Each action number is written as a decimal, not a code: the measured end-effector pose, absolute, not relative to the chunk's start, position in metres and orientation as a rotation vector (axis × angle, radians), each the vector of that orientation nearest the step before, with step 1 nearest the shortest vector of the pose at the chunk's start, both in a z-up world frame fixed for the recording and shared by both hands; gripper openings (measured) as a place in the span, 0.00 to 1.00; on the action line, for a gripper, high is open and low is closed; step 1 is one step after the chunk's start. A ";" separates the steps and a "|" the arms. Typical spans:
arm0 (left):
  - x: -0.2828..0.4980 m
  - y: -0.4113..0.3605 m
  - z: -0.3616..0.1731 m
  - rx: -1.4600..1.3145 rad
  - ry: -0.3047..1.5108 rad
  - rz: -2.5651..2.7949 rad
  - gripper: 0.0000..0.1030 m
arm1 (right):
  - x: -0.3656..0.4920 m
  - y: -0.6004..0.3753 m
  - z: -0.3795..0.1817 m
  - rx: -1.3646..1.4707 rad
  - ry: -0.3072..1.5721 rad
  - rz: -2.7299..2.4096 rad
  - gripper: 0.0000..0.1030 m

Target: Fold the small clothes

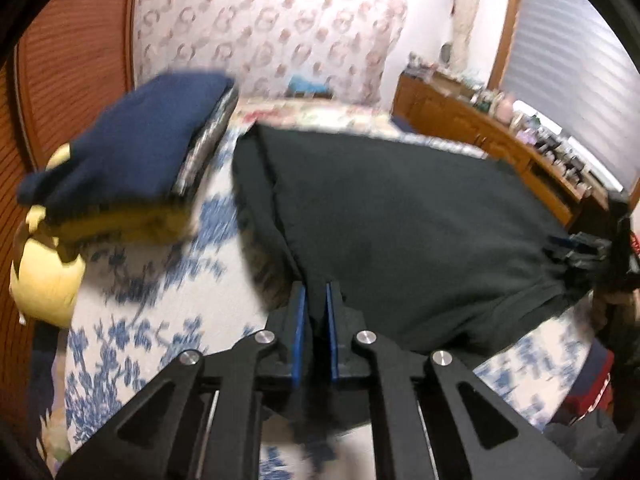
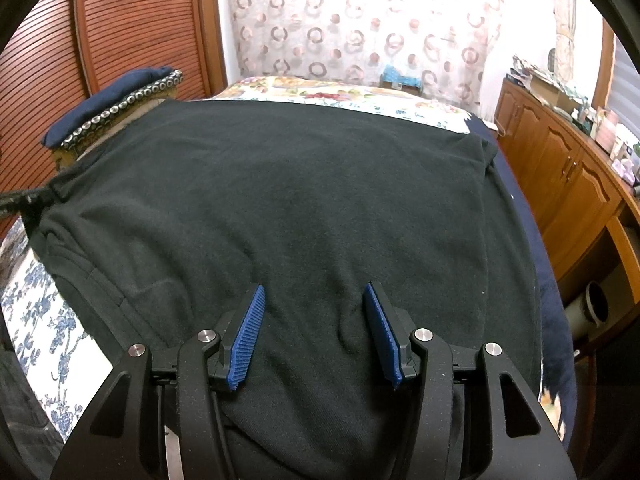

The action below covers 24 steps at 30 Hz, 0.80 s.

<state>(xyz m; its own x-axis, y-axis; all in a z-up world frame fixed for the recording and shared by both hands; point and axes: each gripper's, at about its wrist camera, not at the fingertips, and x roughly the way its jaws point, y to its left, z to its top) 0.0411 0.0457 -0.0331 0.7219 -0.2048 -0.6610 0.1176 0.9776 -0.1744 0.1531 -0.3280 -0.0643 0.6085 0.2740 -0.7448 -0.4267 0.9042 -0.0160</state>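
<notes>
Beside the dark garment (image 2: 304, 208), a folded stack (image 1: 132, 152) on the bed (image 1: 132, 280).

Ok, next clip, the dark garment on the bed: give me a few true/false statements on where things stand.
1. The left gripper is shut on the dark garment. True.
2. The right gripper is clamped shut. False: its jaws stand apart over the garment.
3. The garment lies on a floral bedspread. True.
4. A navy folded piece sits on top of the dark garment. False: it tops a separate stack beside it.
</notes>
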 end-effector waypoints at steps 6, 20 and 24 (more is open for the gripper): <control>0.044 0.014 0.018 -0.092 0.607 -0.275 0.05 | 0.153 -0.328 -0.064 -0.199 0.823 0.408 0.51; 0.068 -0.051 0.057 -0.021 0.533 -0.442 0.05 | 0.153 -0.330 -0.064 -0.194 0.817 0.408 0.51; 0.077 -0.071 0.068 0.007 0.523 -0.485 0.05 | 0.151 -0.339 -0.054 -0.156 0.783 0.389 0.51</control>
<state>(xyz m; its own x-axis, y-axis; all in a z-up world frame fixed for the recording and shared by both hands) 0.0770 -0.0709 0.0677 0.7562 -0.4436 -0.4810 0.4471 0.8870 -0.1150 0.1510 -0.3389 -0.0541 0.6424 0.2829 -0.7122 -0.3970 0.9178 0.0065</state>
